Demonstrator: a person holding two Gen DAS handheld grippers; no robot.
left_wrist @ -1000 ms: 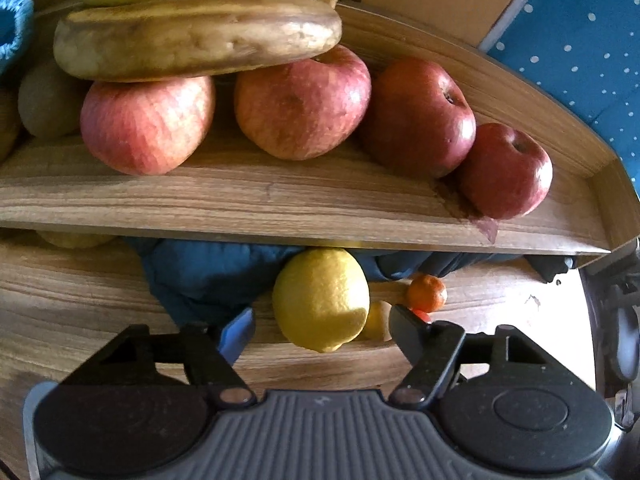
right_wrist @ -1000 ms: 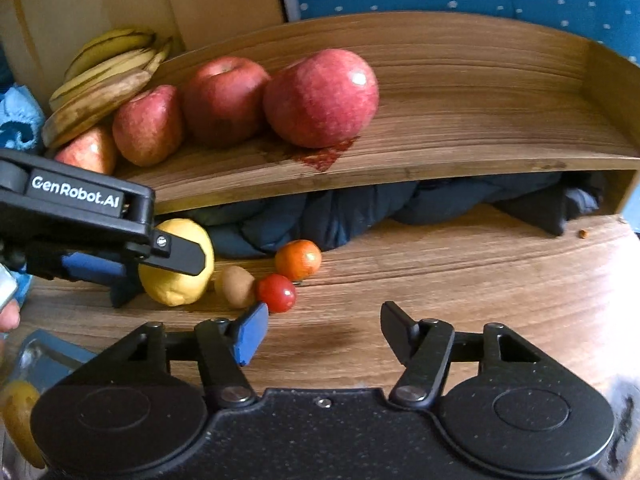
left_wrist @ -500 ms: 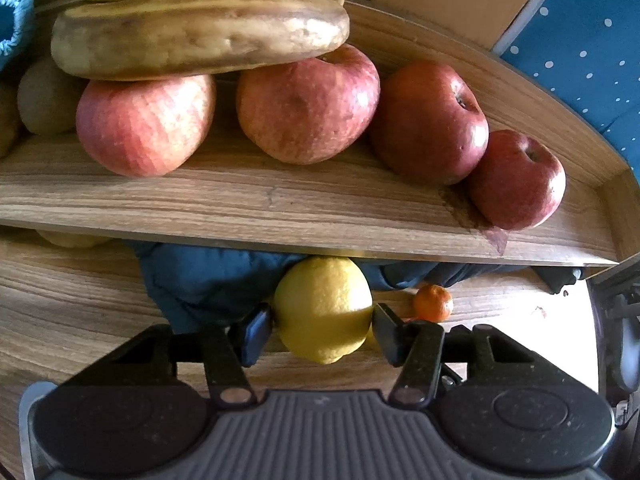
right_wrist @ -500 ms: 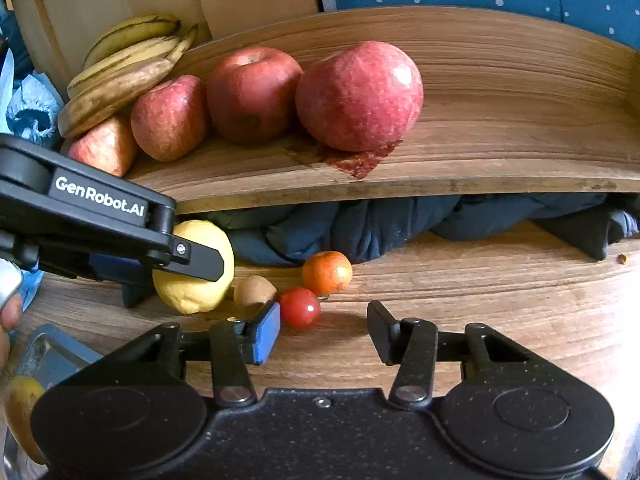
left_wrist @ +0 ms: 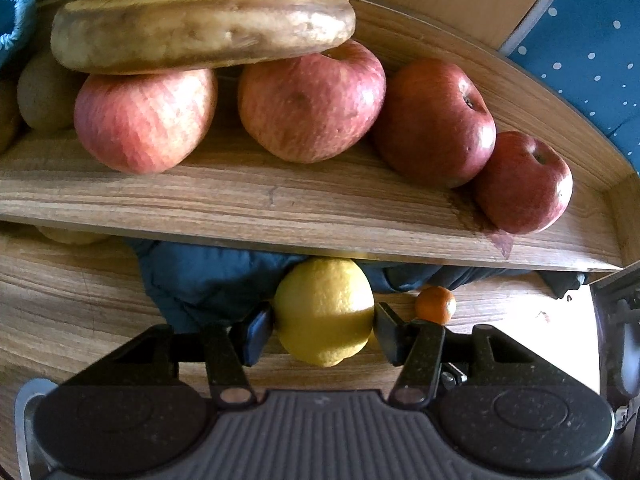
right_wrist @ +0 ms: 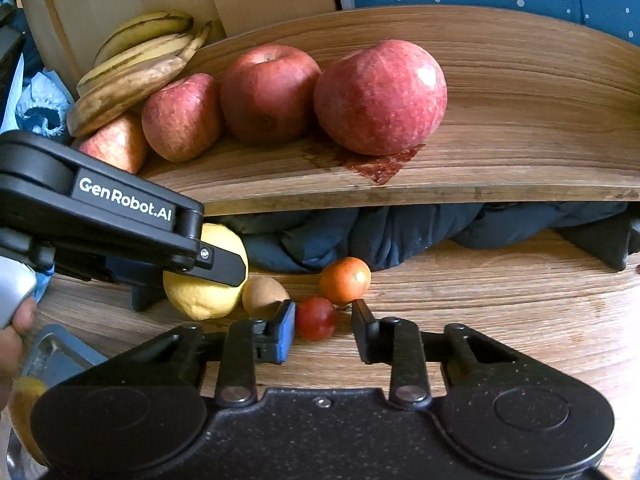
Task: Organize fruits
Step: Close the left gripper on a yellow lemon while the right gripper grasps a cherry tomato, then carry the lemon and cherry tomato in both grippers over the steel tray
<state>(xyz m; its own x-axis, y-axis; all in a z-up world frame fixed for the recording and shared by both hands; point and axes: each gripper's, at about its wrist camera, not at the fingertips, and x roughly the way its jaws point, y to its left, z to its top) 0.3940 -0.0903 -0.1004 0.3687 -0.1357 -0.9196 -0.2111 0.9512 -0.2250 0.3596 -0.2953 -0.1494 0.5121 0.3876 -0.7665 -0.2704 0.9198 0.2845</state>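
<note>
A yellow lemon lies on the wooden table under the shelf, and my left gripper is shut on it, one pad against each side. In the right wrist view the lemon shows under the left gripper's finger. My right gripper points down at a red cherry tomato that sits between its tips. Its jaws are closing: the blue pad touches the tomato, and a small gap stays on the other side. A small orange fruit and a small brown fruit lie just behind.
Several red apples and bananas rest on the wooden shelf. Dark blue cloth is bunched under it. A grey tray holding a yellow fruit sits at the lower left, beside a person's hand.
The left jaws closed in from wide apart onto the lemon. The right gripper came nearer to the cherry tomato and its jaws narrowed around it.
</note>
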